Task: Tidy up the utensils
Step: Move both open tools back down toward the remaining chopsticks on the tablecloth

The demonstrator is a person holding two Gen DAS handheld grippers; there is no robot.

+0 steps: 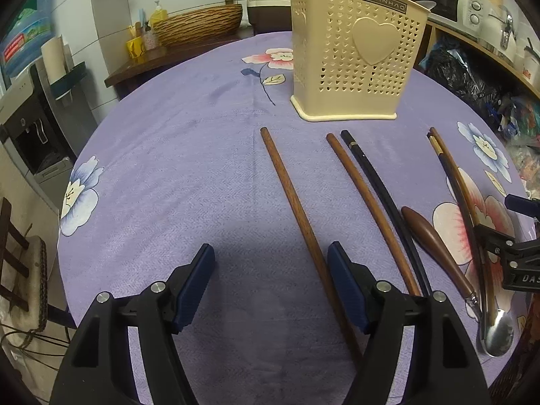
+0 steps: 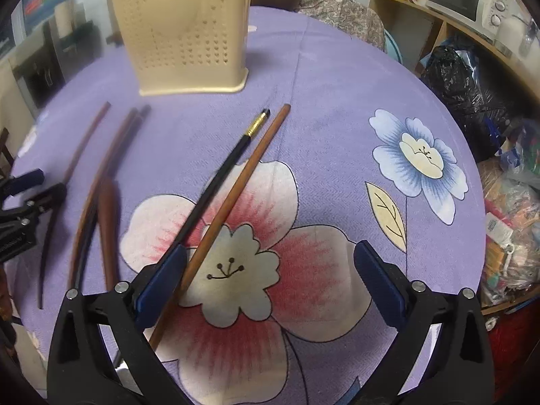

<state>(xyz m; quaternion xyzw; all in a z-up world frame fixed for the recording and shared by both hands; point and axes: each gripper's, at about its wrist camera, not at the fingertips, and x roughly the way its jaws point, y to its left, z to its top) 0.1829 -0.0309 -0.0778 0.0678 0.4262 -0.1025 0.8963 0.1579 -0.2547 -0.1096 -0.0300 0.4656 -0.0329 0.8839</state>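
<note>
Well, both tools hover over the desk (image 1: 168,155) with its purple flowered cloth. Left hand-held gripper (image 1: 271,283) has its jaws spread wide, holding nothing; a brown chopstick (image 1: 297,216) runs from 12 o'clock down beside its right finger. At 1 o'clock stands the cream perforated utensil holder (image 1: 354,54). Toward 3 o'clock lie a brown and black chopstick pair (image 1: 378,212), then a wooden-handled spoon (image 1: 438,253). Right hand-held gripper (image 2: 270,281) is also wide open and empty, with a black chopstick (image 2: 216,185) and a light brown chopstick (image 2: 236,192) lying by its left finger, pointing to 12 o'clock
</note>
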